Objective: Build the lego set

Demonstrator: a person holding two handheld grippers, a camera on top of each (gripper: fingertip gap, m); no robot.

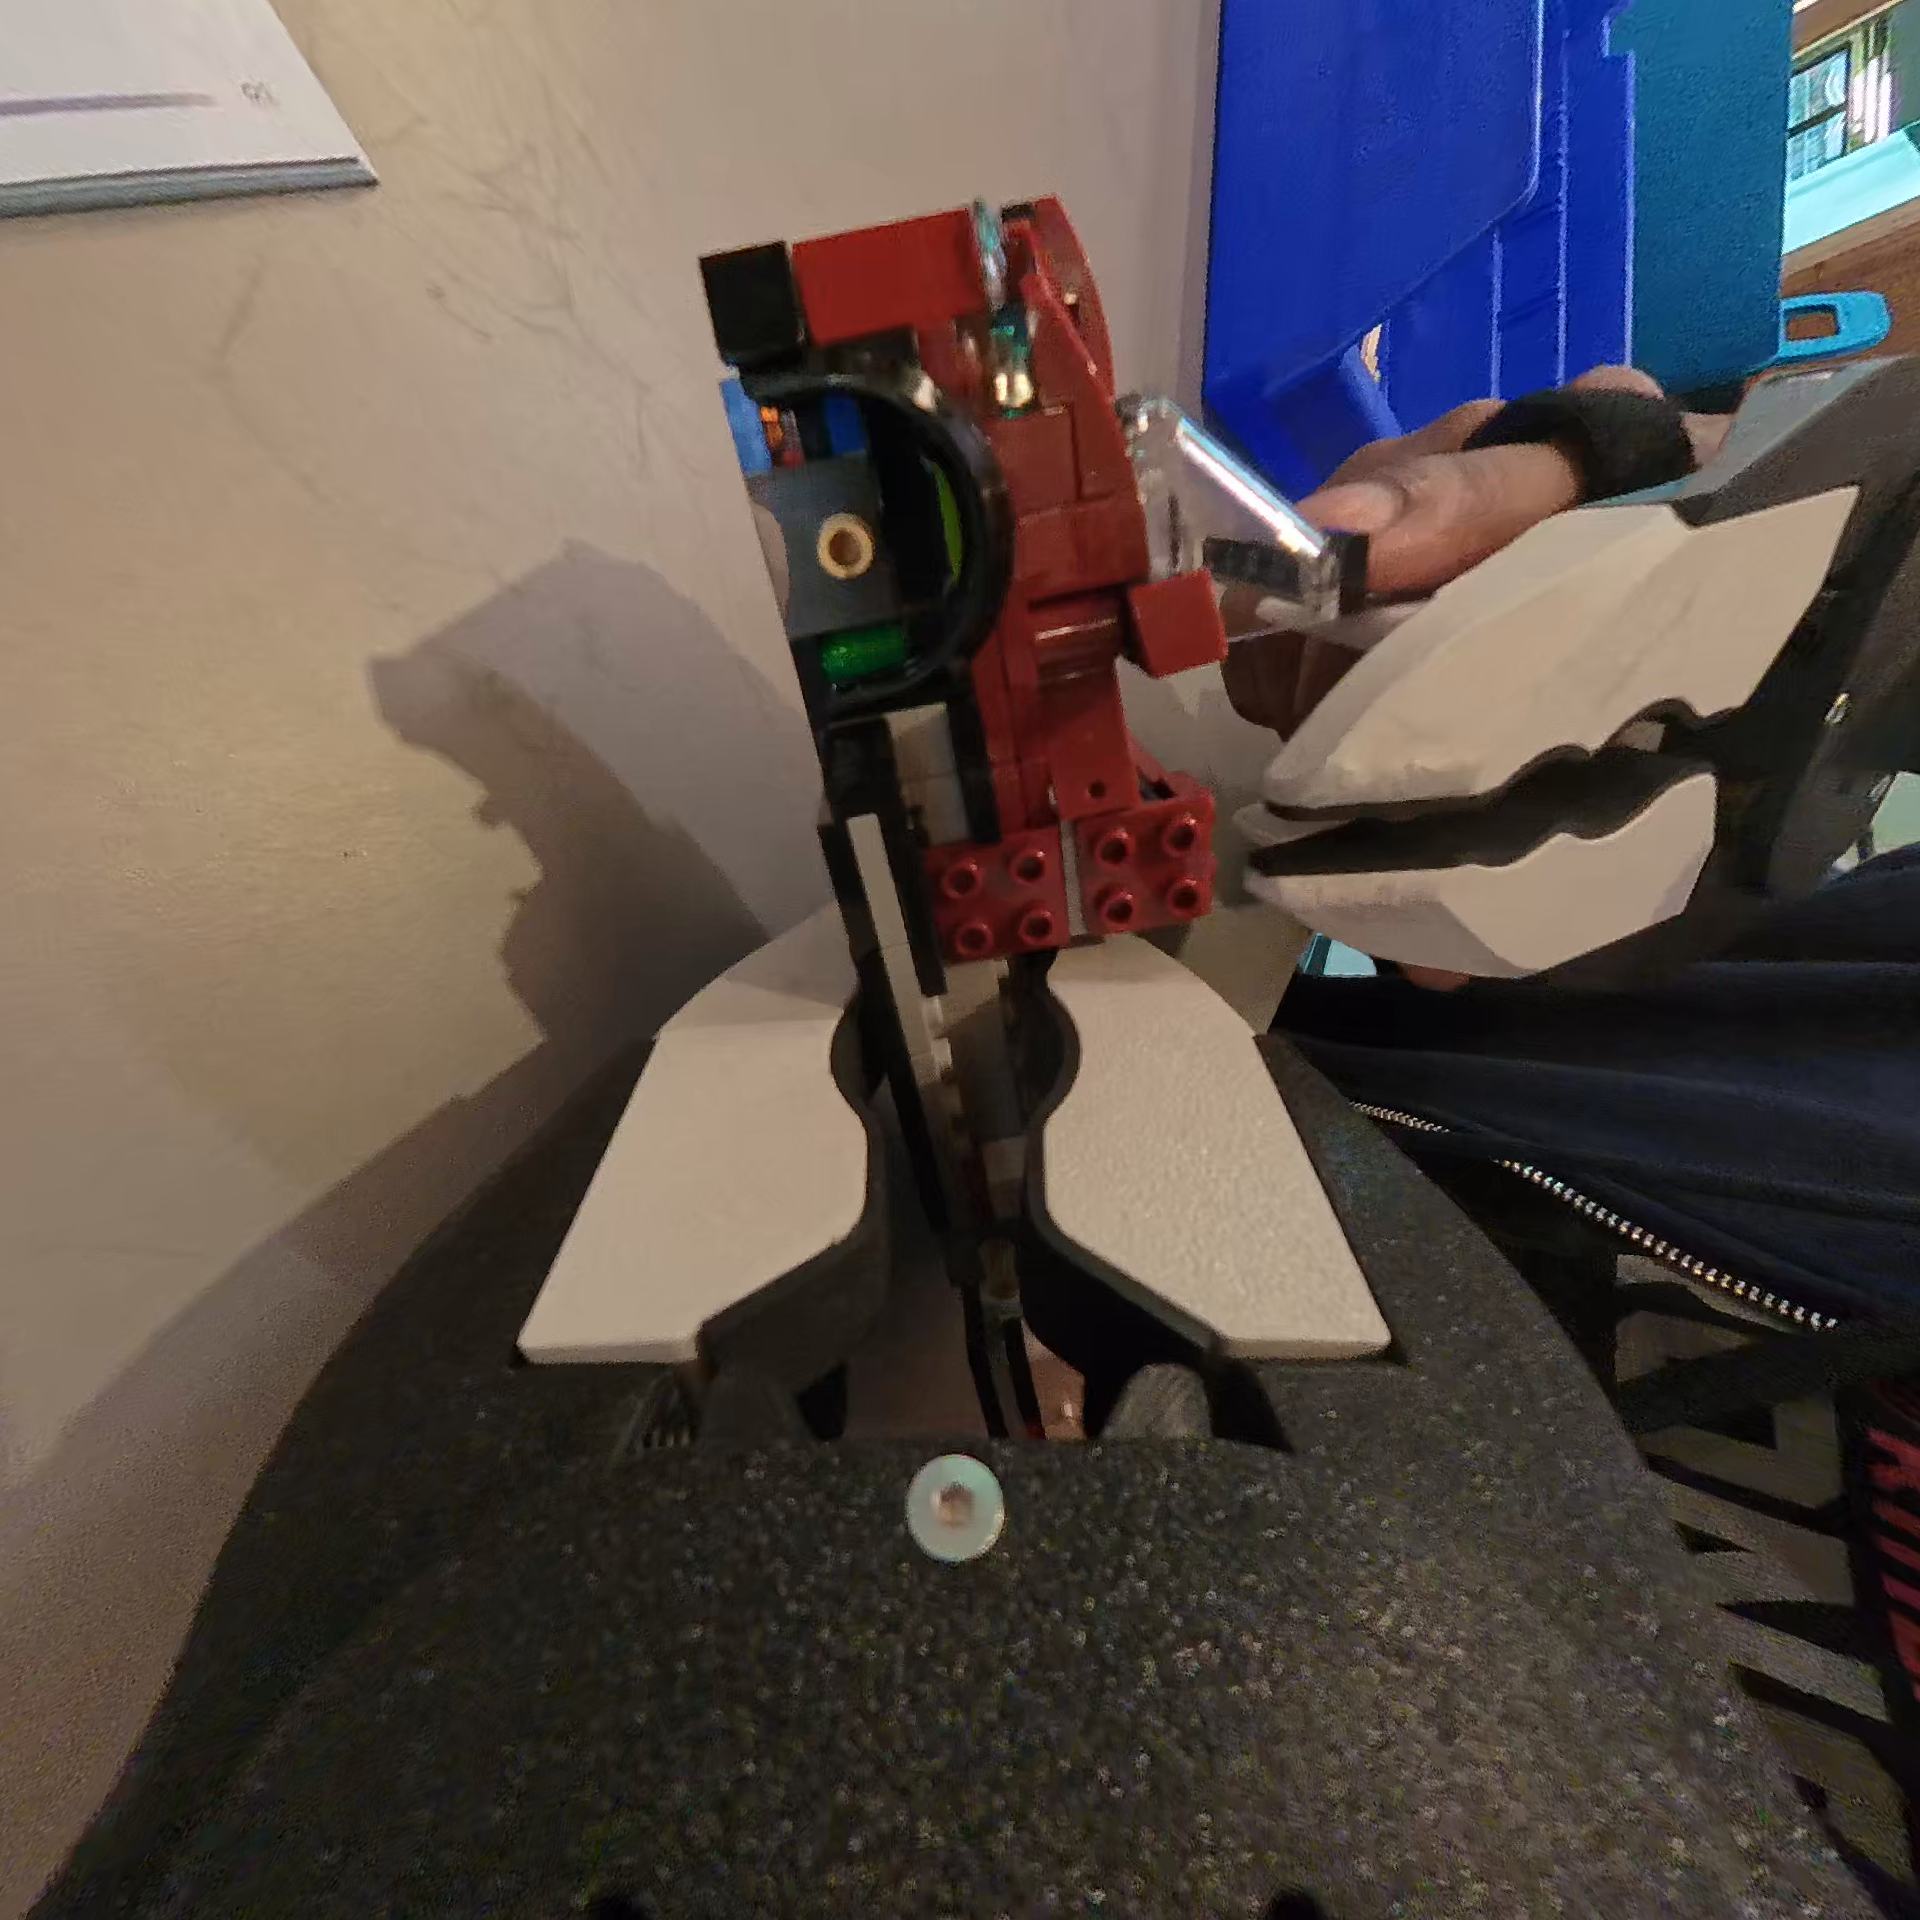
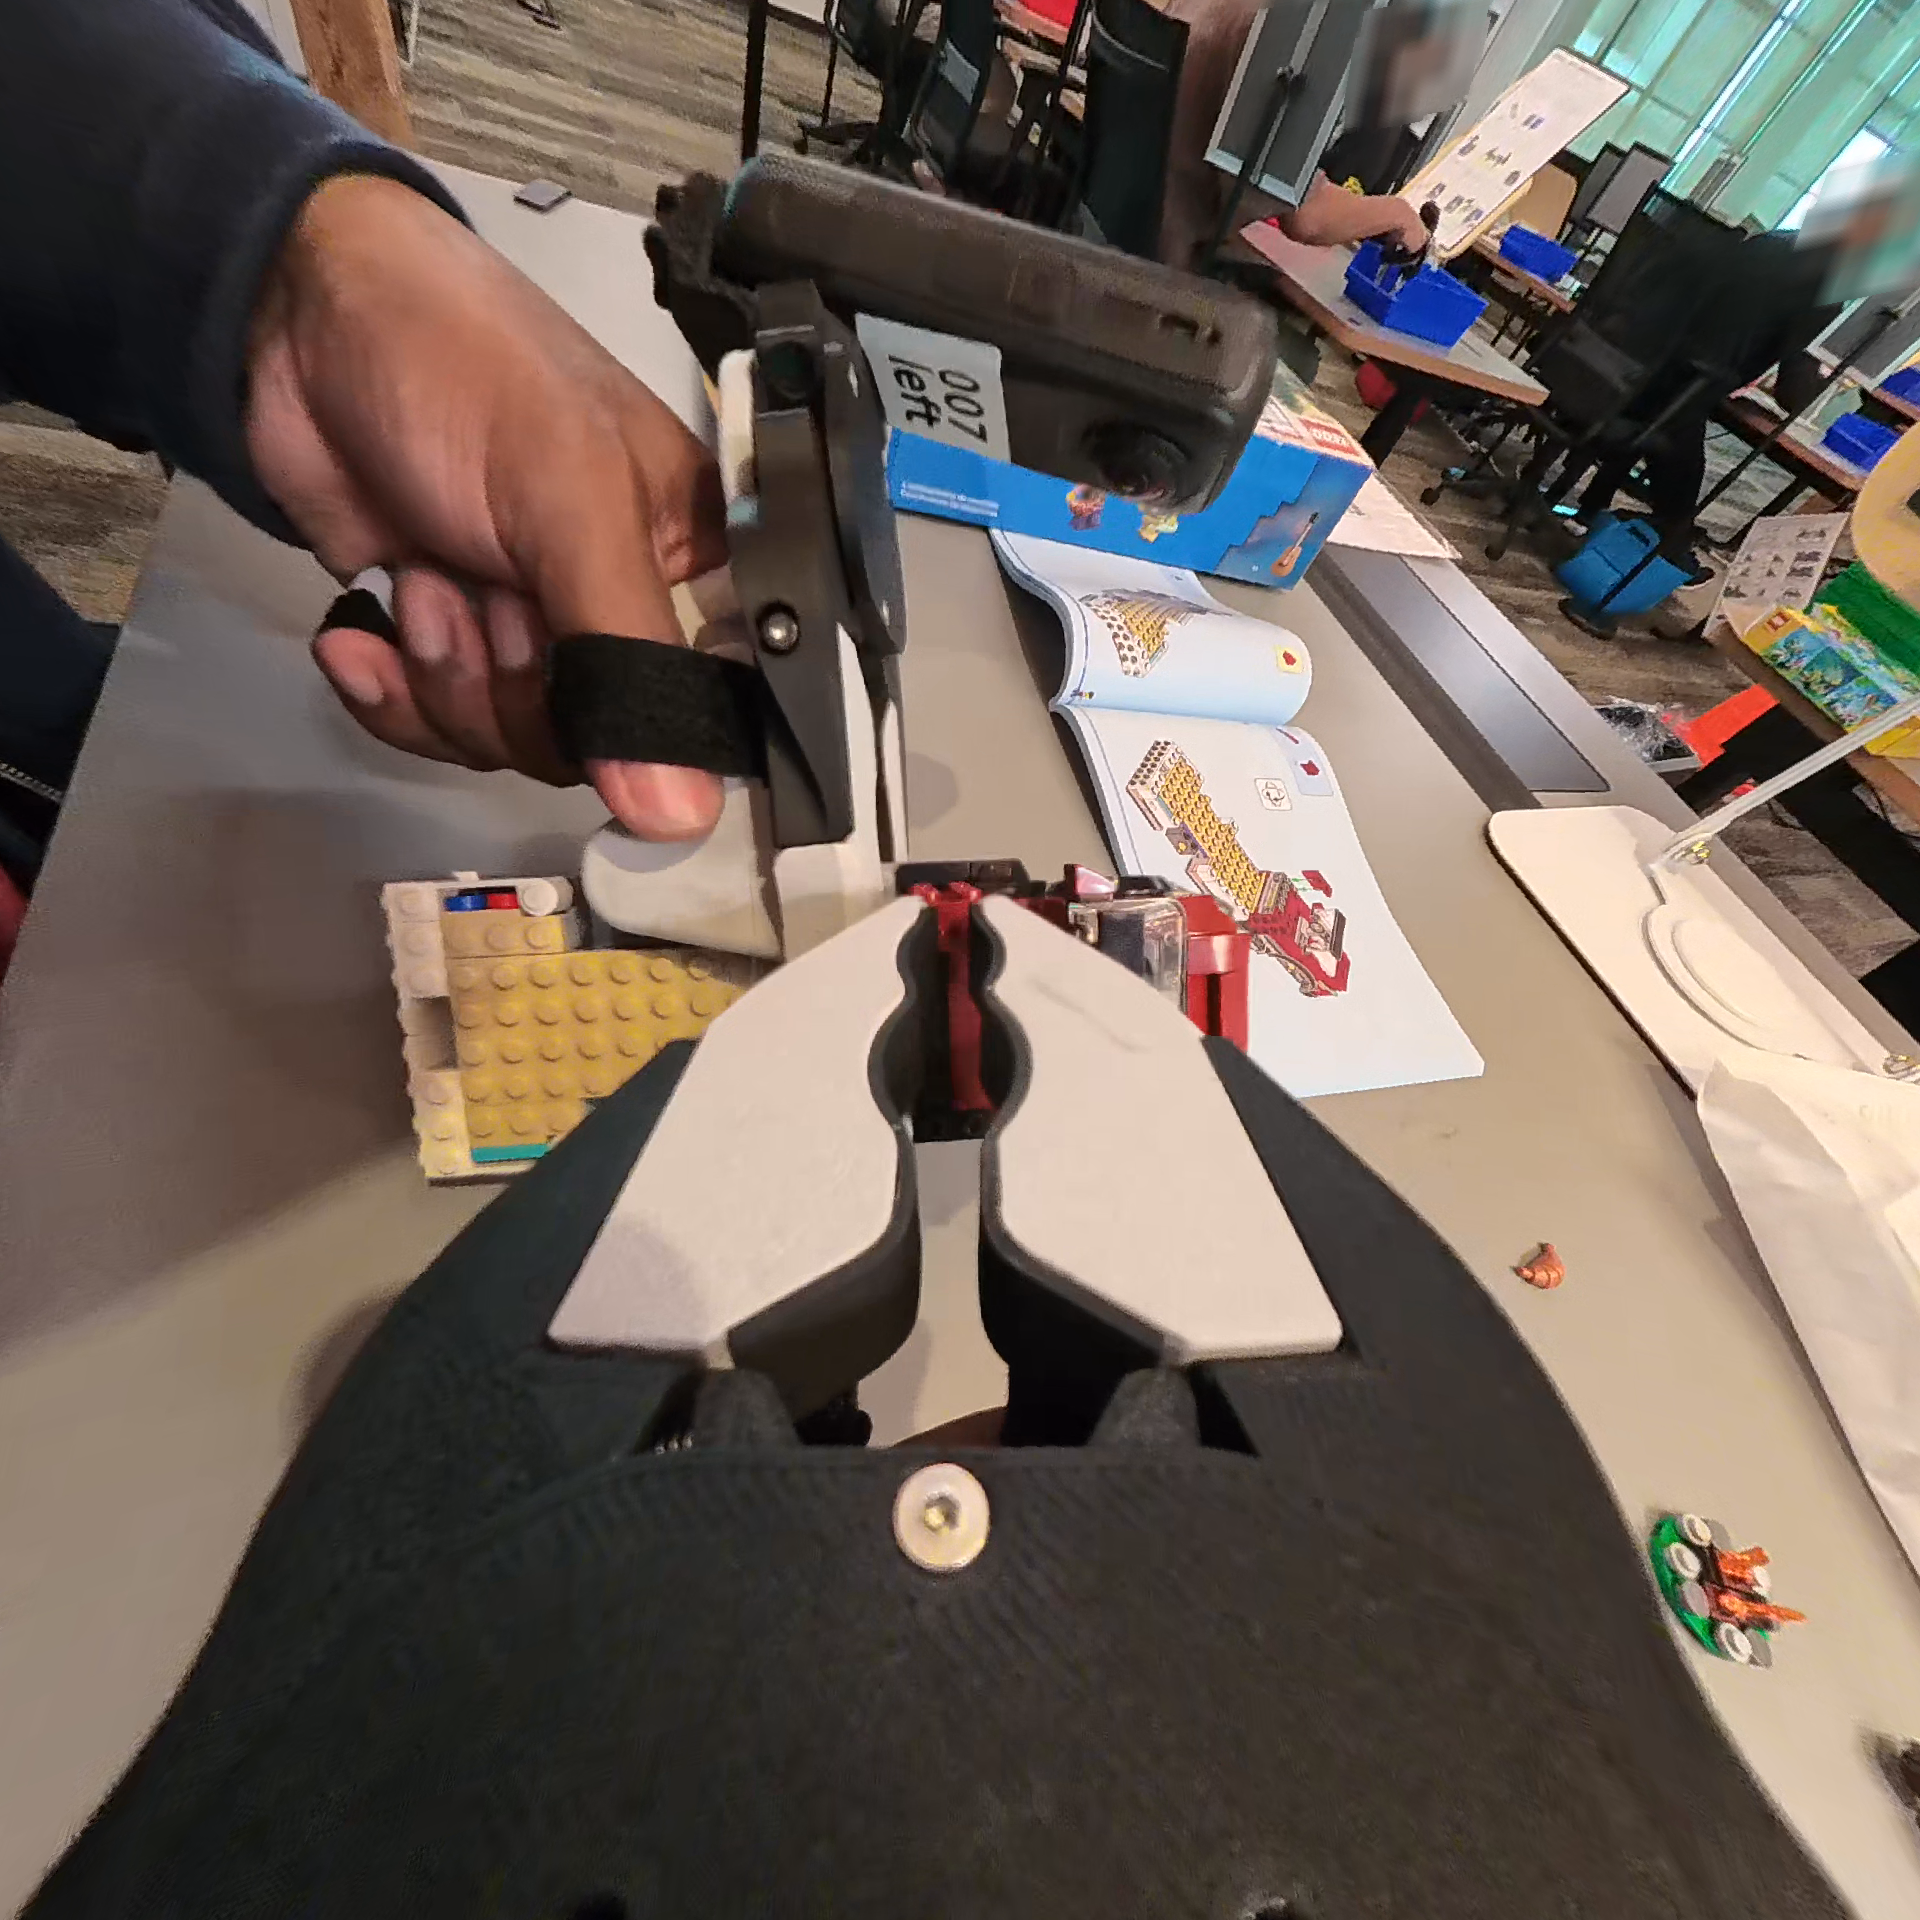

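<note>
Dark-red and black brick model (image 1: 966, 582), held upright off the desk (image 2: 1195, 1226) by the left gripper (image 1: 951, 997): pale fingers (image 1: 727, 1143) part-way closed, clamped on the model's narrow black-and-grey lower edge. Seen in the right wrist view lying just ahead of the right gripper (image 2: 951, 914), above the desk between a yellow studded plate (image 2: 540, 1039) and an open instruction booklet (image 2: 1226, 790).

Right gripper nearly closed; in the right wrist view a thin dark-red part of the model (image 2: 961, 997) sits in the slot between its fingers (image 2: 810, 1091), tips seemingly pinching it. From the left wrist view those tips sit just beside the two red studded blocks (image 1: 1070, 873), contact hard to confirm.

Probably light and stiff, yet fragile: many small snapped-on pieces, a clear angled panel (image 1: 1216, 509) and a loose-looking red cube (image 1: 1174, 623) sticking out, likely to pop off under side load. Smooth plastic, slippery on flat faces. Best gripped on the solid stacked core or the studded blocks, not on the clear panel or thin protruding bits.
</note>
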